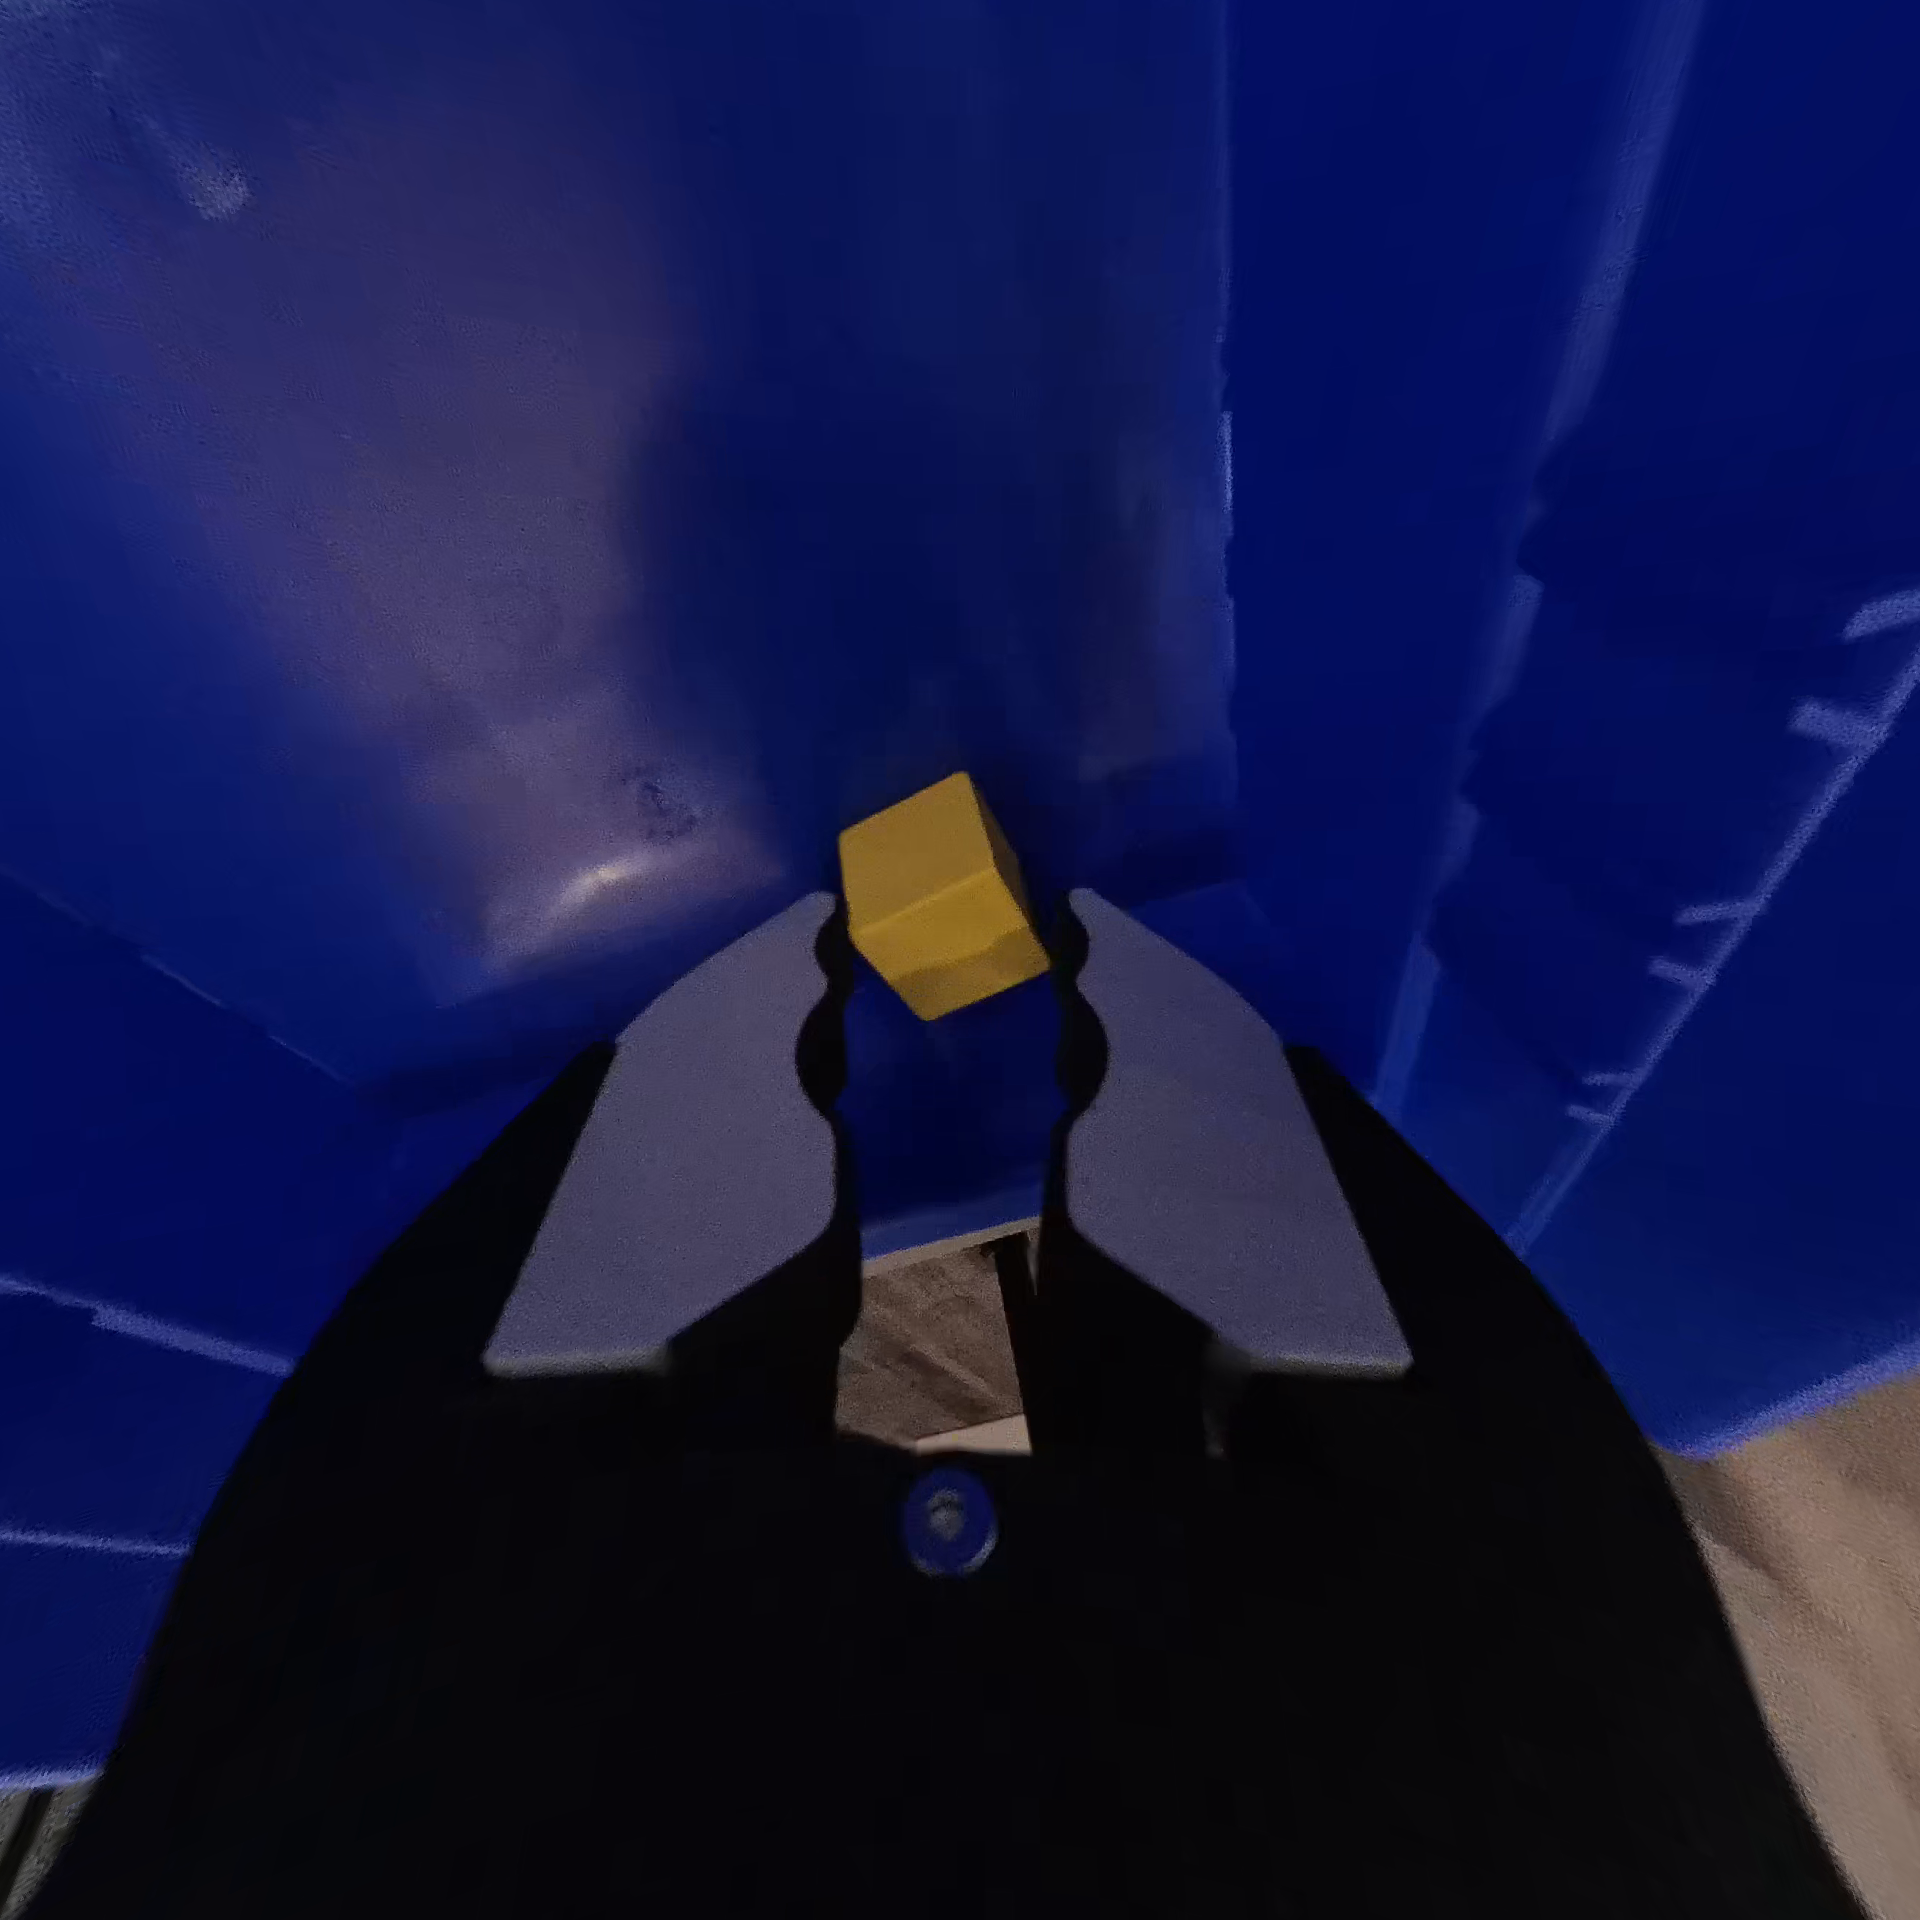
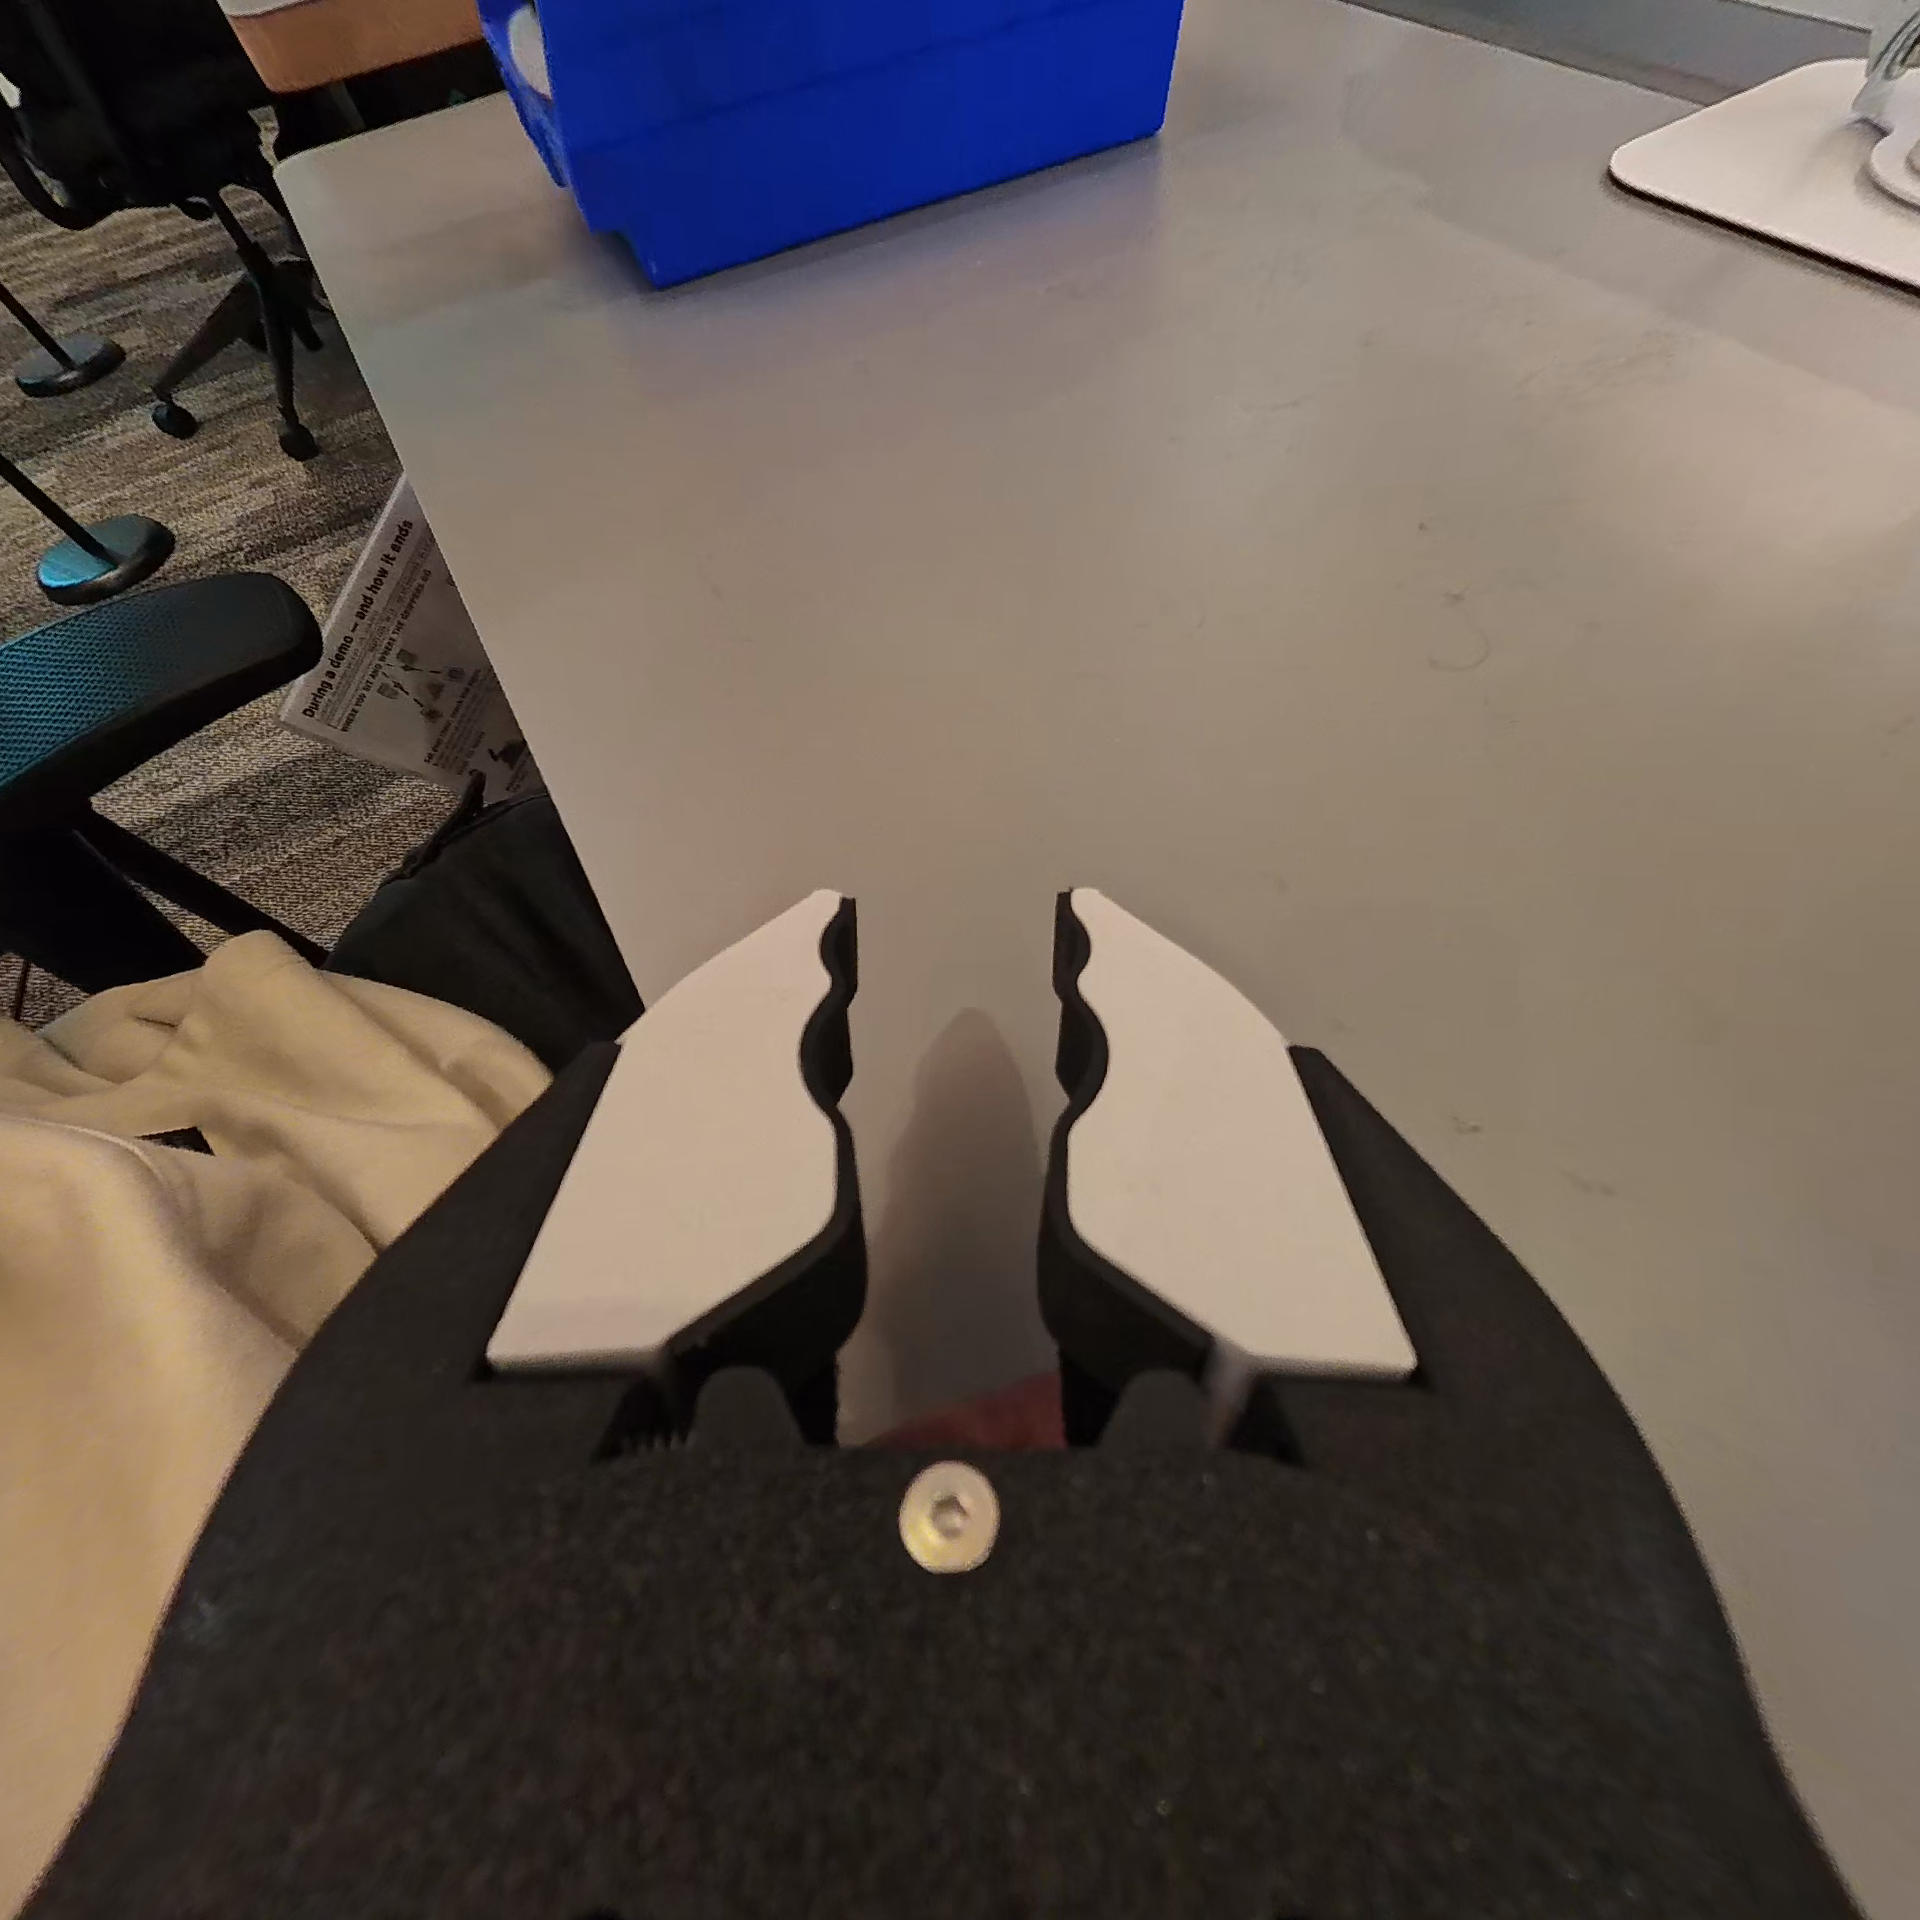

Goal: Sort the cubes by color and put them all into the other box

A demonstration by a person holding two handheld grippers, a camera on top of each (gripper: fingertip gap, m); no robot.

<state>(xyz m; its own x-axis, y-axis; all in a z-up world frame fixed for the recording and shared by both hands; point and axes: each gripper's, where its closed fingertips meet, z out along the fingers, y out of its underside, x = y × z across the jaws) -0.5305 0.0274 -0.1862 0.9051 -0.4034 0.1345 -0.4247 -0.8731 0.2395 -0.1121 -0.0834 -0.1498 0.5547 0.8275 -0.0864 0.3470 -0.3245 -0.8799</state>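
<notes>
In the left wrist view my left gripper [image 1: 948, 909] is inside a blue box [image 1: 520, 520]. A yellow cube [image 1: 935, 894] sits tilted between its fingertips and fills the gap, touching both tips, so the gripper looks shut on it. The box around it is blurred while the cube is sharp. In the right wrist view my right gripper [image 2: 956, 914] is open and empty, low over the grey table [image 2: 1143, 623]. A blue box [image 2: 862, 114] stands at the far end of the table, its inside hidden. No other cubes are in view.
A white board [image 2: 1787, 177] lies at the table's far right. The table's left edge runs diagonally; beyond it are office chairs [image 2: 135, 675], a printed sheet [image 2: 416, 665] and carpet. A cream garment [image 2: 208, 1143] lies at the lower left. One gripper's finger ends stand about 45 cm off the other's.
</notes>
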